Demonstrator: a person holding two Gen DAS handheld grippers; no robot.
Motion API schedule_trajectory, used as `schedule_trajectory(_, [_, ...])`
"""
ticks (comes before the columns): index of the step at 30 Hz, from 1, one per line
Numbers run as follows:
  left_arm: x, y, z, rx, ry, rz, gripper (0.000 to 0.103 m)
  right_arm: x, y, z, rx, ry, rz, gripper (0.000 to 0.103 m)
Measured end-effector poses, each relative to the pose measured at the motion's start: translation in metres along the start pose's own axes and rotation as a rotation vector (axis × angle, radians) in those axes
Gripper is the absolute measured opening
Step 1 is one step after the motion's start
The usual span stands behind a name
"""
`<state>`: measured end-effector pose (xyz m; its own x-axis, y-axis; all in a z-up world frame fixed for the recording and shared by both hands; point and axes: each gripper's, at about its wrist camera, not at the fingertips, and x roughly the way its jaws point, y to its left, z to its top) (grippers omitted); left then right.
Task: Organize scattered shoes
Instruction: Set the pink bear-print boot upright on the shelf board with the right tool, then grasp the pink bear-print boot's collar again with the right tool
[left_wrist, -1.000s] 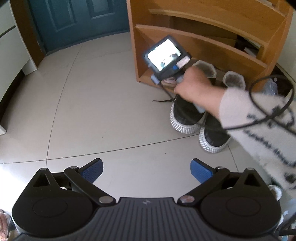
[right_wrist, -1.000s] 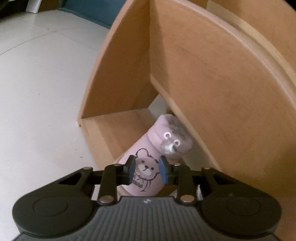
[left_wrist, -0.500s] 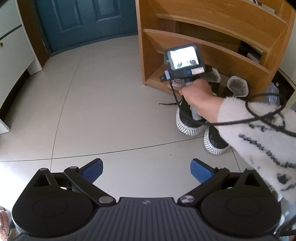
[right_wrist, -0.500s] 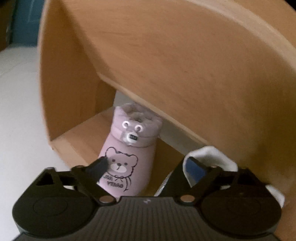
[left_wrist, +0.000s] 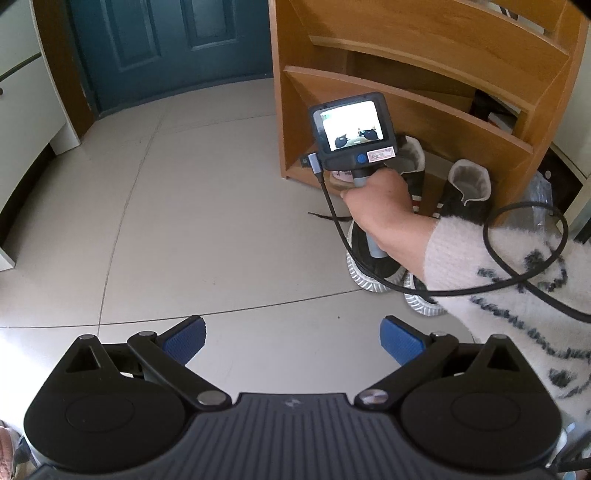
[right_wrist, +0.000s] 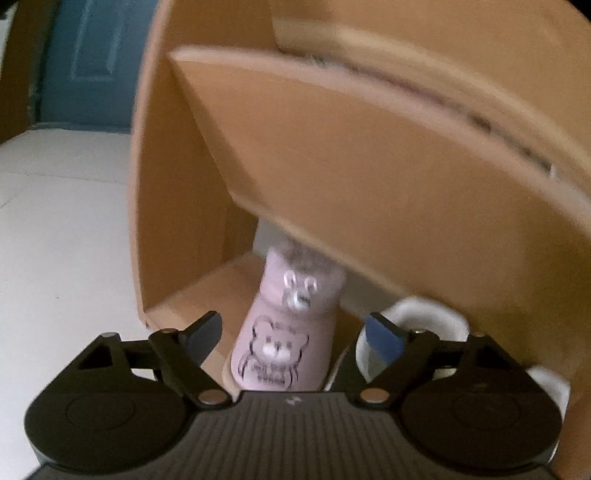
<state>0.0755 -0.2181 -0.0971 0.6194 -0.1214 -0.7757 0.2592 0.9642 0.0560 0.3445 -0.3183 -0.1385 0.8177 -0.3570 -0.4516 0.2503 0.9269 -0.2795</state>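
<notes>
A pink bear-print boot (right_wrist: 284, 332) stands upright at the front of the wooden shoe rack's (right_wrist: 369, 166) bottom shelf. My right gripper (right_wrist: 295, 332) is just in front of it. Its jaws are closing, the boot shows between the fingers, and the pads do not press it. Beside the boot is the white fleece collar (right_wrist: 424, 317) of a black sneaker. In the left wrist view a hand holds the right gripper's screen unit (left_wrist: 351, 129) at the rack (left_wrist: 406, 99), above the black sneaker pair (left_wrist: 369, 273). My left gripper (left_wrist: 293, 338) hangs open over the floor, holding nothing.
A blue door (left_wrist: 166, 44) stands behind the rack and a white cabinet (left_wrist: 22, 103) is at the left. Pale floor tiles (left_wrist: 184, 221) spread out left of the rack. A black cable (left_wrist: 517, 273) loops over the white patterned sleeve (left_wrist: 517, 302).
The right gripper let go of the pink boot, opened wide, rolled level and drew back a little. The boot stays on the bottom shelf. The left gripper has not moved.
</notes>
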Motion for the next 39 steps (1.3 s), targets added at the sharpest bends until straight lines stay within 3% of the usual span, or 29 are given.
schedule_trajectory(2, [0.002, 0.003, 0.000, -0.012, 0.008, 0.009, 0.103, -0.003, 0.004, -0.001, -0.003, 0.007, 0.034, 0.078])
schedule_trajectory(6, [0.001, 0.005, 0.002, -0.020, 0.000, 0.016, 0.103, -0.023, -0.010, -0.011, 0.152, 0.041, 0.113, 0.075])
schedule_trajectory(10, [0.001, 0.006, 0.001, -0.020, -0.007, 0.017, 0.103, -0.041, -0.026, -0.030, 0.219, 0.010, 0.111, 0.076])
schedule_trajectory(13, [0.002, 0.002, 0.001, -0.014, -0.009, 0.001, 0.103, -0.058, -0.030, -0.042, 0.140, -0.032, 0.109, 0.076])
schedule_trajectory(16, [0.002, -0.006, 0.004, 0.006, -0.019, -0.009, 0.103, -0.059, -0.022, -0.054, -0.024, -0.119, 0.041, 0.076])
schedule_trajectory(18, [0.001, -0.012, 0.006, 0.022, -0.027, -0.020, 0.103, -0.035, -0.023, -0.052, -0.081, -0.060, 0.039, 0.075])
schedule_trajectory(20, [0.000, -0.018, 0.007, 0.037, -0.034, -0.029, 0.103, -0.013, -0.028, -0.053, -0.080, 0.010, 0.056, 0.052])
schedule_trajectory(24, [-0.006, -0.026, 0.007, 0.067, -0.057, -0.031, 0.103, 0.010, -0.040, -0.046, -0.102, 0.040, 0.107, 0.047])
schedule_trajectory(25, [-0.007, -0.028, 0.007, 0.074, -0.062, -0.026, 0.103, 0.013, -0.042, -0.043, -0.111, 0.036, 0.105, 0.039])
schedule_trajectory(26, [-0.009, -0.028, 0.007, 0.077, -0.064, -0.023, 0.103, 0.018, -0.044, -0.041, -0.137, 0.025, 0.094, 0.024])
schedule_trajectory(29, [-0.014, -0.028, 0.006, 0.074, -0.077, -0.024, 0.103, 0.040, -0.051, -0.035, -0.190, 0.021, 0.062, 0.025])
schedule_trajectory(31, [-0.016, -0.027, 0.005, 0.074, -0.078, -0.023, 0.103, 0.052, -0.052, -0.031, -0.213, 0.021, 0.032, 0.038])
schedule_trajectory(34, [-0.017, -0.028, 0.007, 0.073, -0.086, -0.027, 0.103, 0.050, -0.053, -0.030, -0.191, -0.008, 0.018, 0.049])
schedule_trajectory(36, [-0.017, -0.028, 0.009, 0.074, -0.093, -0.030, 0.103, 0.027, -0.048, -0.034, -0.226, -0.097, 0.026, 0.054])
schedule_trajectory(39, [-0.014, -0.030, 0.009, 0.069, -0.087, -0.043, 0.103, -0.016, -0.032, -0.043, -0.351, -0.287, 0.059, 0.073])
